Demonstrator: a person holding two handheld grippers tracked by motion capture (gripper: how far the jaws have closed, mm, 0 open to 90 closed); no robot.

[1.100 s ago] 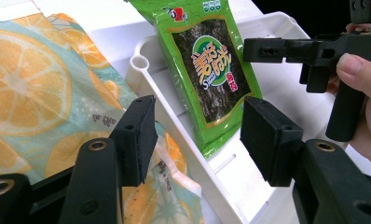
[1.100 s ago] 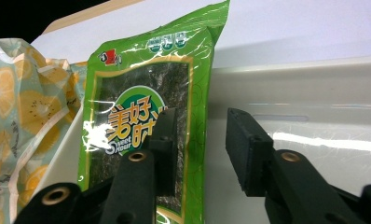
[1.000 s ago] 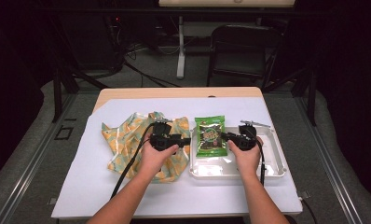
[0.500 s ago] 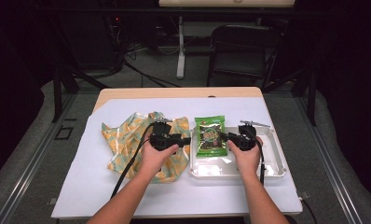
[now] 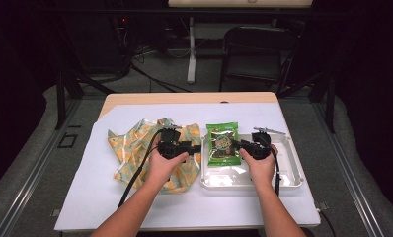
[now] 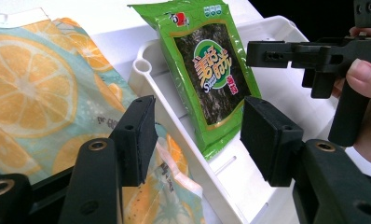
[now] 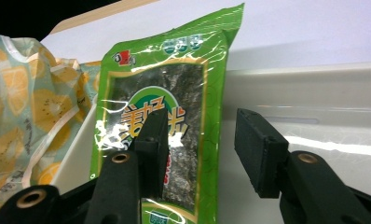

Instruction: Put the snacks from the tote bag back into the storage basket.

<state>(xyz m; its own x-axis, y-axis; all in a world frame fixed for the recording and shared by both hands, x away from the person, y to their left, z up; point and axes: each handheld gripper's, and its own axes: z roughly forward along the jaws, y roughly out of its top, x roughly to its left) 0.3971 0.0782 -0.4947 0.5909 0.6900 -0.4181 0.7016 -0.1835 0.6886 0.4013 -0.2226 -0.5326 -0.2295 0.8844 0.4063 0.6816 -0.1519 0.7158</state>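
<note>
1. Lying in the white tray (image 5: 293, 170) at centre frame, the green seaweed packet (image 5: 222, 143) looks light, crinkly and slippery.
2. Right gripper (image 5: 246, 146) has just been opening, jaws spread, nothing pinched; left gripper (image 5: 197, 147) gapes empty.
3. Best hold: the sealed edge.

Packet in tray, bag beside it

The snack packet (image 5: 222, 143) lies in the tray (image 5: 288, 178) (left end); the cloth bag (image 5: 135, 148) lies left on the tabletop (image 5: 110, 202).
</note>
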